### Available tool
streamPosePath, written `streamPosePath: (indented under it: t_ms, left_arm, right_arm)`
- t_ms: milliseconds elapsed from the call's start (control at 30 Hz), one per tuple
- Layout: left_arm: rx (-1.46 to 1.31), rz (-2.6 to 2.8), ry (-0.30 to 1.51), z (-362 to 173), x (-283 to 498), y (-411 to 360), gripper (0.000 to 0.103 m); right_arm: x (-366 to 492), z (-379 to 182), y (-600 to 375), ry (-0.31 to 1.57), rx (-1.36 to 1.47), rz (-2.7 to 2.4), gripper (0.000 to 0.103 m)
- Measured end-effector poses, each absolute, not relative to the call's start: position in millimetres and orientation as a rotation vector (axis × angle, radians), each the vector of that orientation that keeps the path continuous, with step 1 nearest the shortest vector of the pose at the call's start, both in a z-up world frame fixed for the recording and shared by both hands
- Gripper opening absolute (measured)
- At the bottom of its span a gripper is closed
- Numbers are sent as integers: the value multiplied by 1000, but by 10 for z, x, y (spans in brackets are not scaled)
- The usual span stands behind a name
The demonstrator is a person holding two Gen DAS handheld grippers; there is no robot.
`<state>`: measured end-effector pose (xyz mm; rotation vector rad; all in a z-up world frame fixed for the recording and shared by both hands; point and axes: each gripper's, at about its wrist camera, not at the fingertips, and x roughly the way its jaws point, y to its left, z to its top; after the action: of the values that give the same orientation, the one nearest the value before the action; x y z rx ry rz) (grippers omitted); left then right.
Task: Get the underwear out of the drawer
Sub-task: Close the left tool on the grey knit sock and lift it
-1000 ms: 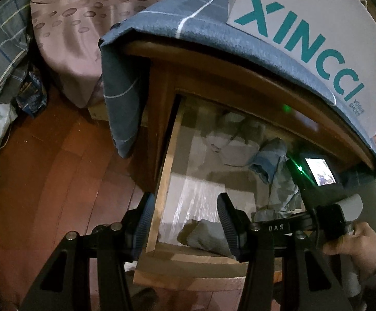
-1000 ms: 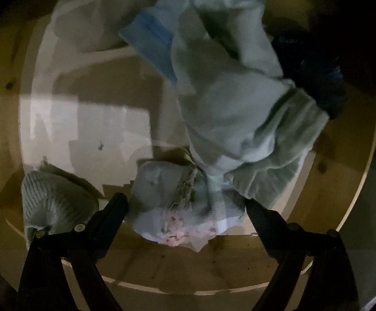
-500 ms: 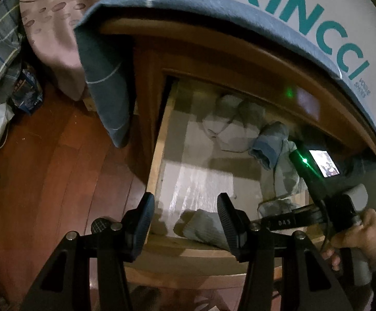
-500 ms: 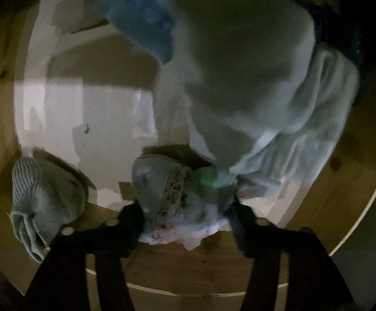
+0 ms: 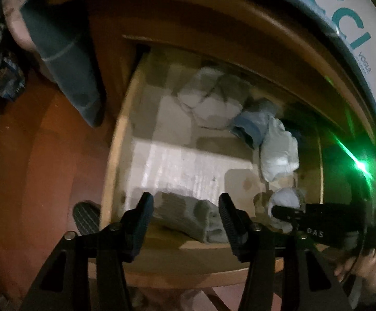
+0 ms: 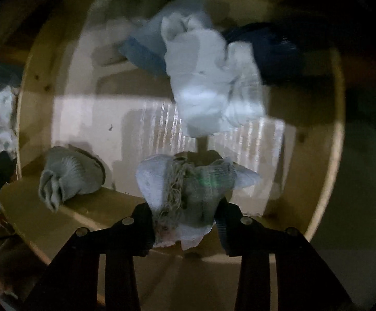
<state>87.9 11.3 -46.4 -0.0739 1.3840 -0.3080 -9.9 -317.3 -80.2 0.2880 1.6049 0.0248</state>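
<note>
The wooden drawer [image 5: 115, 150] stands pulled out, with several garments on its pale liner. My right gripper [image 6: 184, 210] is shut on a pale blue, frayed piece of underwear [image 6: 188, 181] and holds it above the drawer floor; its jaws are still closing on the cloth. In the left wrist view that underwear [image 5: 286, 199] hangs at the right gripper [image 5: 304, 220] near the drawer's front right. My left gripper [image 5: 185, 199] points down over a grey-green rolled garment [image 5: 188, 217] at the drawer front. Its jaws are opening, and the pads stand clear of that garment.
A pile of pale blue and white garments [image 6: 208, 88] lies toward the back right, with a dark one [image 6: 270, 51] behind it. A blue cloth [image 5: 66, 59] and a white box with teal letters [image 5: 356, 26] sit on the nightstand. Red-brown floor [image 5: 32, 155] lies left. A hand [image 5: 369, 267] grips the right tool.
The right jaws closed on the pale blue underwear and lifted it off the drawer floor. The left gripper came closer and lower over the drawer front, its jaws slightly wider.
</note>
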Motion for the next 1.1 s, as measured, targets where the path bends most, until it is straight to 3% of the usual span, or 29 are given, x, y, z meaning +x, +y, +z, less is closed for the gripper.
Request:
streamPosePath:
  t_ms: [500,900,967,1100]
  left_arm:
    - [163,-321,1599,-826,934,-471,60]
    - [145,-230,1737,-1171,975,-341,60]
    - [147,-236,1734,-1173,972,-319,44]
    - [144,-241,1724,-1152,966,-292,30]
  right_arm:
    - [-212,-882,-3417,1496,424,29,36]
    - [-279,-895,-3379,1482,432,65,37]
    - [-291,-879,-3378,1480,432,67,38]
    - [-307,-869,-3359,1476,429,72,38]
